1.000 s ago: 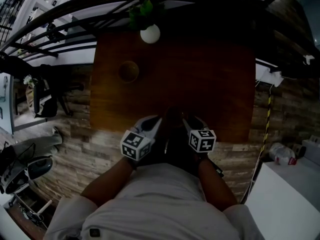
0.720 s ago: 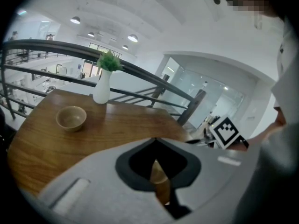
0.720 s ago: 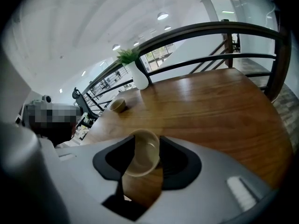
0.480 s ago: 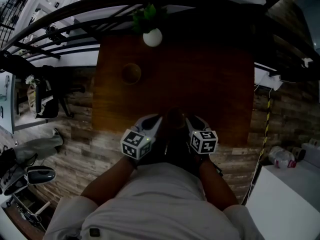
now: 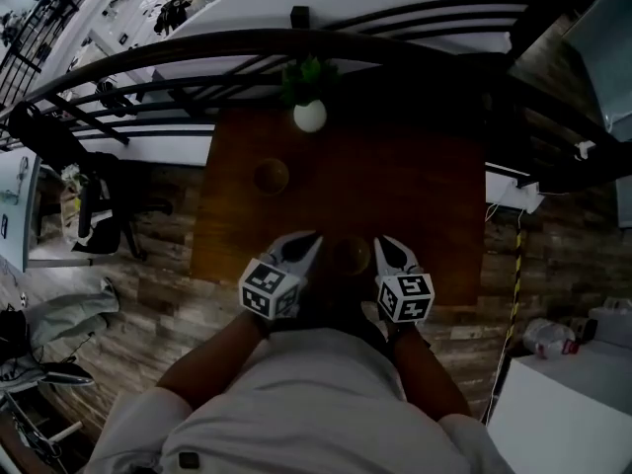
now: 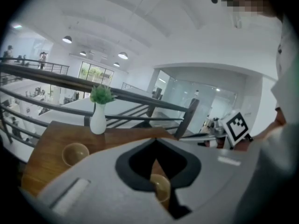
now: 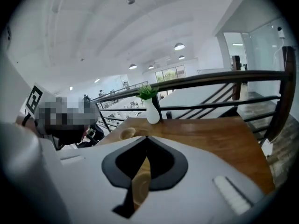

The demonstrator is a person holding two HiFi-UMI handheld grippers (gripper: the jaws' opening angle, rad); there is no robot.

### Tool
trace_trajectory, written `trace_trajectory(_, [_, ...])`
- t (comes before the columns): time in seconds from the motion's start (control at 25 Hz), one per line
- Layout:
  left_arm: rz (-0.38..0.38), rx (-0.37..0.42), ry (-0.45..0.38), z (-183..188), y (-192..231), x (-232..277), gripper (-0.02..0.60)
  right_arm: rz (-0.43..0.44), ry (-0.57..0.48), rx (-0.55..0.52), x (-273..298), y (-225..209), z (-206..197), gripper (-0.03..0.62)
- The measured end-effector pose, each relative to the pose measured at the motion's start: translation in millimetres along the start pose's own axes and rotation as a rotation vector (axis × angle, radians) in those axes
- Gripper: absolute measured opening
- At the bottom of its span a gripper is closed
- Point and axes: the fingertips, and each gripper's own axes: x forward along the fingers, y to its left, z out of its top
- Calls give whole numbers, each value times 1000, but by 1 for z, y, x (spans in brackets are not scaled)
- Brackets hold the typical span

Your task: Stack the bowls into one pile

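While the left claw (image 5: pixel 308 240) and right claw (image 5: pixel 383 245) hang clenched and empty over the table (image 5: pixel 425 196), the right just shut, one bowl (image 5: pixel 351 255) sits between them, a second bowl (image 5: pixel 271 176) farther left near a vase (image 5: pixel 309 116).

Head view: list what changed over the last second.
Both grippers lifted: the left gripper and right gripper now flank the near brown bowl at the wooden table's edge. The right gripper's jaws have just been closing, on nothing. The far brown bowl and white vase stayed put.
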Motion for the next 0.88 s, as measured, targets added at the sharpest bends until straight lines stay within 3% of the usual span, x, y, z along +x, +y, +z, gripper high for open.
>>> trace_trajectory(0.4, [-23,126,-190,89,-22,-47,5,-44,-228,-124,-64,43,100,8])
trace_trajectory(0.76, [-35,144,-229,98,-25,-72,5,-52,-238,-138,-75,64,105,8])
trace_trajectory(0.88, [-13,106,-248,97,-10,-92,5,-30,-231,-150,-65,83,105,7])
